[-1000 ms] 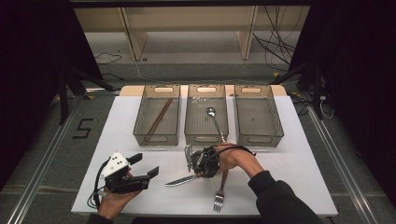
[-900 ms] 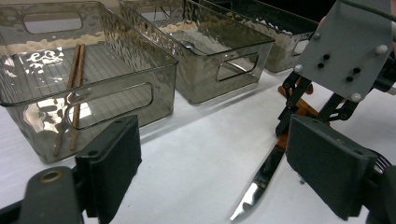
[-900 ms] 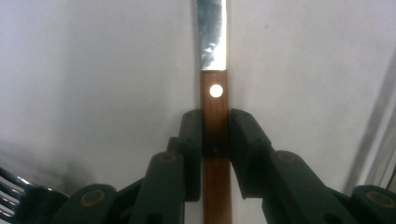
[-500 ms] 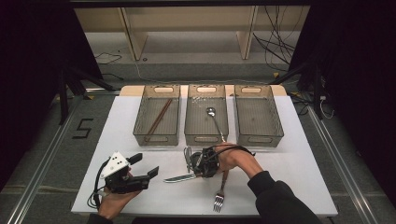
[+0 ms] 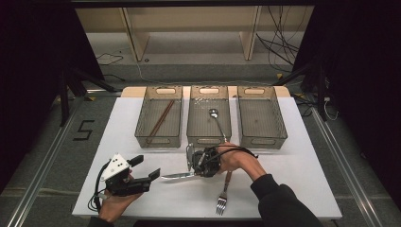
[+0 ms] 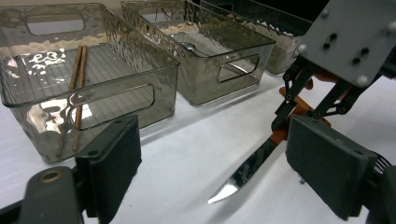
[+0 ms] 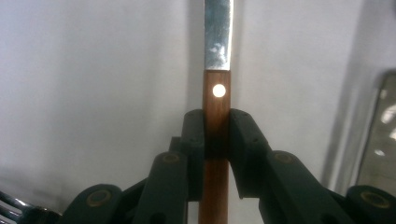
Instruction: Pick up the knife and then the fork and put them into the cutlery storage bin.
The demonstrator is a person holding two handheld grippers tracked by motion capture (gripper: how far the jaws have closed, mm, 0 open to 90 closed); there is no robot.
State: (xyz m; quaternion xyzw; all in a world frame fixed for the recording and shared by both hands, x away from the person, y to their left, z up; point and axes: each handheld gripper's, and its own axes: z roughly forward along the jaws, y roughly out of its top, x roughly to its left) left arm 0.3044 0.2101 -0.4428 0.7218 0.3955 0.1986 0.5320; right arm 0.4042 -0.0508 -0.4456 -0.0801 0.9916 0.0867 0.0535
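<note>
Two tongs are at the bottom of the high view. At lower left, the left tongs (image 5: 146,168) are wide apart with nothing in them. Just right of them, the knife (image 5: 178,175) lies flat on the white worktop (image 5: 302,179), blade pointing left. The right tongs (image 7: 216,133) are clamped on its brown handle, most of it hidden behind them. Farther right, the fork (image 5: 222,198) handle slips under the hand.

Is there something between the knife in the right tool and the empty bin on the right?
Nothing visible blocks it. The right tool is shut on the knife handle, and the table towards the empty right bin is bare. The fork lies nearer the person, off that path.
</note>
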